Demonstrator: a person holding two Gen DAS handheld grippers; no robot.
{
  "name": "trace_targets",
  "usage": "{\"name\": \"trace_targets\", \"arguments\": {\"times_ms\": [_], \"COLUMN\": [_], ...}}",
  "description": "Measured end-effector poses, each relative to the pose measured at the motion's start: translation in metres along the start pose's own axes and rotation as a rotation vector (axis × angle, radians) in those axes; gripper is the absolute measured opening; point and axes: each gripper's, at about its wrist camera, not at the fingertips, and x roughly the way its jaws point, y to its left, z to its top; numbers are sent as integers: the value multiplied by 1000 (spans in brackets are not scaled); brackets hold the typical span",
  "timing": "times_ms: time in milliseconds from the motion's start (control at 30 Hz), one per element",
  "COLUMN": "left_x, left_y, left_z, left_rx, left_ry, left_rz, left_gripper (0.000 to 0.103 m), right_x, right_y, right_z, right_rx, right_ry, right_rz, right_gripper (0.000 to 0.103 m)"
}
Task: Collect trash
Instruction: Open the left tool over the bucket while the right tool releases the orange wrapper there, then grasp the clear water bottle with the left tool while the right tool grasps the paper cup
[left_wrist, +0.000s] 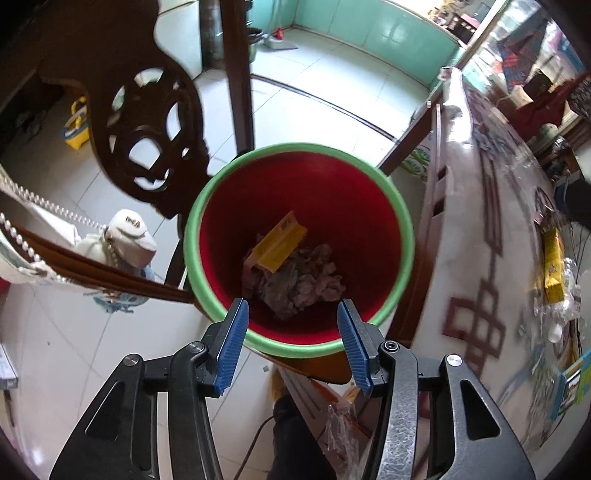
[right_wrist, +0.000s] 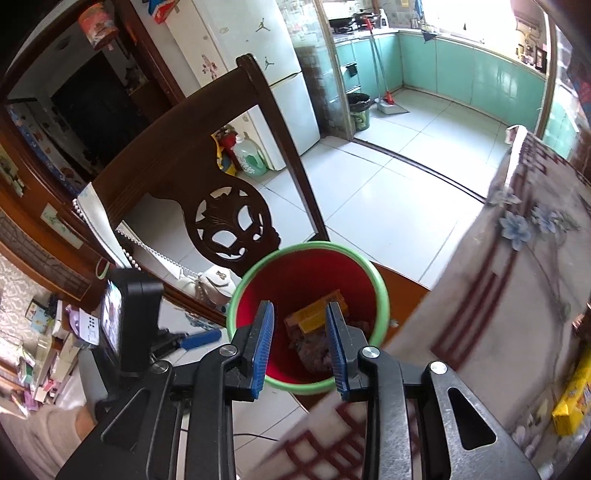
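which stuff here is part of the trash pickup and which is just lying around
Job: red bin with green rim, yellow box and crumpled paper inside it, left gripper and right gripper, both open and empty.

Lying about: carved chair, white handbag, fridge, broom.

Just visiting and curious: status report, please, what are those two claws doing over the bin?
Left gripper open, empty, above red bin. Right gripper open, empty, same bin. Yellow box and crumpled paper already inside. Nothing blocking.
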Motion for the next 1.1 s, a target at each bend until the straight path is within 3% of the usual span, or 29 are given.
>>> {"name": "trace_targets", "arguments": {"times_ms": [133, 333, 667, 833, 933, 1100], "left_x": [-12, -25, -28, -36, -38, -37], "left_y": [-21, -61, -138, -182, -213, -280], "left_z": [2, 0, -20, -33, -43, -58], "left_rx": [56, 144, 291, 316, 312, 330], "left_ry": [-29, -45, -31, -50, -53, -60], "left_rz": [-11, -70, -118, -126, -122, -147], "left_gripper": [48, 48, 48, 48, 48, 49], "right_x": [-30, -80, -205, -262, -280, -269], "right_y": [-24, -80, -222, -298, -348, -433], "right_z": [-25, -78, -193, -233, -248, -252], "right_rx": [47, 176, 496, 510, 510, 486], "right_ry": [-17, -28, -85, -78, -78, -25], "right_rz": [-54, -178, -482, -605, -626, -622], "right_gripper": [34, 34, 34, 34, 34, 34]}}
